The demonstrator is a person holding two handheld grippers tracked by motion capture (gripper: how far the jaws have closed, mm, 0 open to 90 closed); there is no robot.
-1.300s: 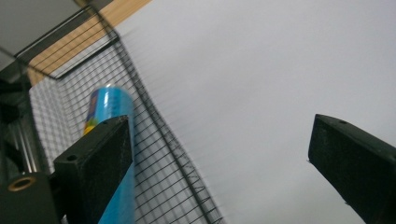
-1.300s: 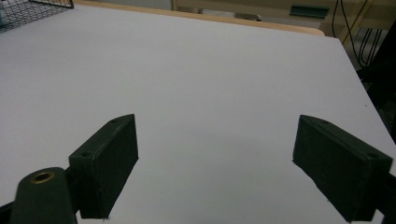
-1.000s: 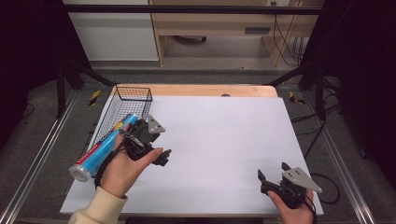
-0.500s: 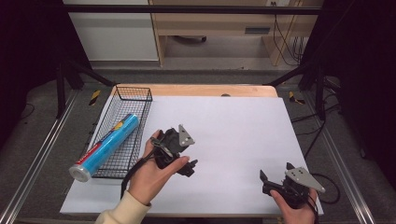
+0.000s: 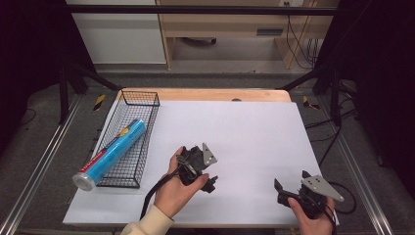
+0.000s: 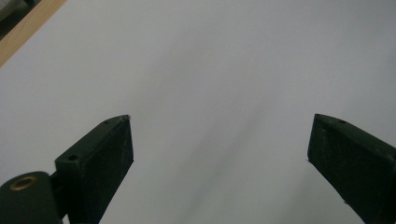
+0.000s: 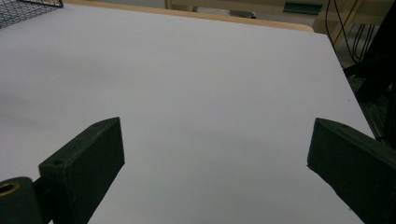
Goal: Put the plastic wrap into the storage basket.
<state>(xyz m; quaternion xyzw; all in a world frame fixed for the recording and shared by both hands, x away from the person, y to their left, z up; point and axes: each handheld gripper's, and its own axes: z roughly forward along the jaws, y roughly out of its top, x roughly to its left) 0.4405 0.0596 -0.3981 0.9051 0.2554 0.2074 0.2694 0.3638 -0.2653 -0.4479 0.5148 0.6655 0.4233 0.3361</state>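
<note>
A smooth, glossy blue tube [image 5: 111,153] with a silvery round cap and a red band lies slantwise in a black wire basket [image 5: 139,97] at the left of the high view, its capped end poking out over the basket's near rim. The basket is a long, open mesh box standing on a matte white sheet that covers the worktop [image 5: 254,127], whose pale wooden edge shows at the top.

The left gripper [image 5: 211,183], lower centre of the frame and well apart from the tube, has its flat black jaws spread wide, having just closed slightly, with nothing between them. The right gripper [image 5: 288,188], at the lower right, also stands wide apart and empty over bare white sheet.

The tube's printing is too small to read, and the person's forearms are cut off by the bottom edge.
</note>
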